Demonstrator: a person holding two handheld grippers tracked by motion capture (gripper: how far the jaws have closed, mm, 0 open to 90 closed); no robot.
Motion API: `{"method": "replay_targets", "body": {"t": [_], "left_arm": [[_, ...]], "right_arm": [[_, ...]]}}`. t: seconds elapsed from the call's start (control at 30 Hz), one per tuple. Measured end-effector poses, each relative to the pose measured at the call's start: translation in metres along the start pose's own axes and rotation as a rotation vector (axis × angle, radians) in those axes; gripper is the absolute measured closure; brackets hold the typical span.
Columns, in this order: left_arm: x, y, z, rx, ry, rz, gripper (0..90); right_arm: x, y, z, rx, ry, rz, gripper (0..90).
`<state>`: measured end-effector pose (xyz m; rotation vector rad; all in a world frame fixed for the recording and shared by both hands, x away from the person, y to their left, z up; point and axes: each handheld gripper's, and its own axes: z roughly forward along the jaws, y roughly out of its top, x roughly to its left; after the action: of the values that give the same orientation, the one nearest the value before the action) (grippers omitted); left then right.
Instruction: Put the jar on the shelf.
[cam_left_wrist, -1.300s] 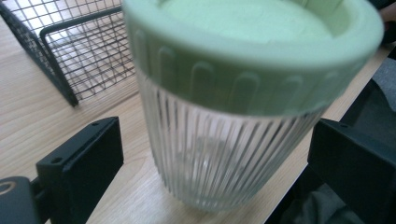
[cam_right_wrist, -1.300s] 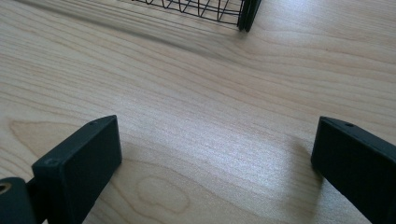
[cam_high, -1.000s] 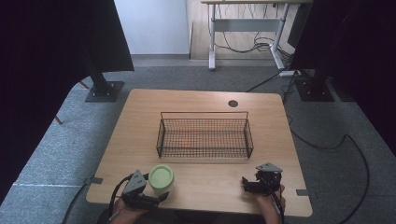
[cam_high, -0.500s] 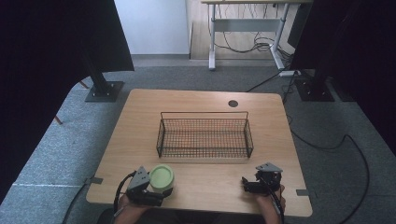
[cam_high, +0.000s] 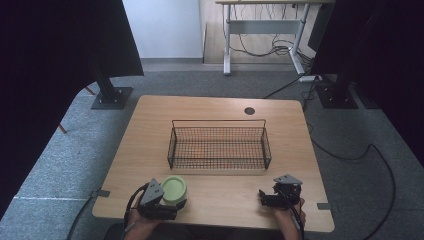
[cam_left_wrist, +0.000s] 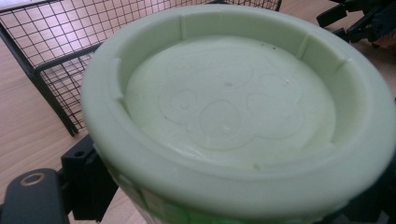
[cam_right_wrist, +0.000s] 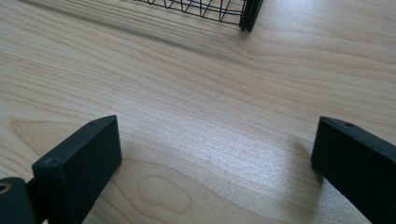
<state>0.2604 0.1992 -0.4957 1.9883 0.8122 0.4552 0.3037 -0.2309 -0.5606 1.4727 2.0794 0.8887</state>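
The pale green cup (cam_high: 174, 189) sits at the near left of the table (cam_high: 220, 107), and your left gripper (cam_high: 167, 204) has its jaws clamped on its sides. The wire basket (cam_high: 219, 145) is just beyond it. Your right gripper (cam_high: 264, 198) rests near right, jaws wide apart over bare wood.

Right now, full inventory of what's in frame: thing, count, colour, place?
Cup: 1, pale green, near left table edge, between the left tongs' jaws.
Wire basket: 1, black, table centre, nothing visible inside.
Table: 1, light wood, round dark port at far side.
Desk: 1, white legs, cables beneath, background.
Stands: 2, black, flanking the table.
Left tongs: 1, black, shut on cup.
Right tongs: 1, black, open over bare table.
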Motion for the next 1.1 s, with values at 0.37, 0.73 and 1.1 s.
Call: {"method": "replay_targets", "body": {"t": [0.37,0.73,1.1], "left_arm": [[0.002,0.002,-0.001,0.004,0.009,-0.007,11.9],[0.002,0.013,-0.004,-0.013,0.025,0.016,11.9],[0.004,0.024,-0.004,-0.013,0.036,0.014,11.9]], "right_arm": [[0.000,0.000,0.000,0.000,0.000,0.000,1.3],[0.000,0.000,0.000,0.000,0.000,0.000,1.2],[0.000,0.000,0.000,0.000,0.000,0.000,1.2]]}}
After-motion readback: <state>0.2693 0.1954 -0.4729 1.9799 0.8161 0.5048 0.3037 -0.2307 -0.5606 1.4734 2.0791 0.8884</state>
